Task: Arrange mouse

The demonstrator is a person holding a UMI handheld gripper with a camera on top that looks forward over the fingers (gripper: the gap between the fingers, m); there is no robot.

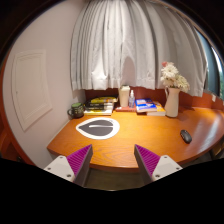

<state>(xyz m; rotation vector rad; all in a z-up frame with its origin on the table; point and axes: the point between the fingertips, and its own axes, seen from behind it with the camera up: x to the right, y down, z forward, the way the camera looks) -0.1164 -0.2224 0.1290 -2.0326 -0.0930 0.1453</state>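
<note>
A small dark mouse (186, 136) lies on the right part of the round wooden table (140, 135). A grey mouse mat with a white edge (98, 127) lies on the left part of the table, well apart from the mouse. My gripper (112, 162) is open and empty, held back from the table's near edge, with nothing between its purple pads (79, 158). The mat is beyond the left finger, the mouse far beyond and to the right of the right finger.
At the back of the table stand a stack of books (99, 104), a white jug (125, 97), a blue book (147, 105), a white vase with flowers (173, 98) and a small dark pot (77, 109). White curtains (125, 45) hang behind.
</note>
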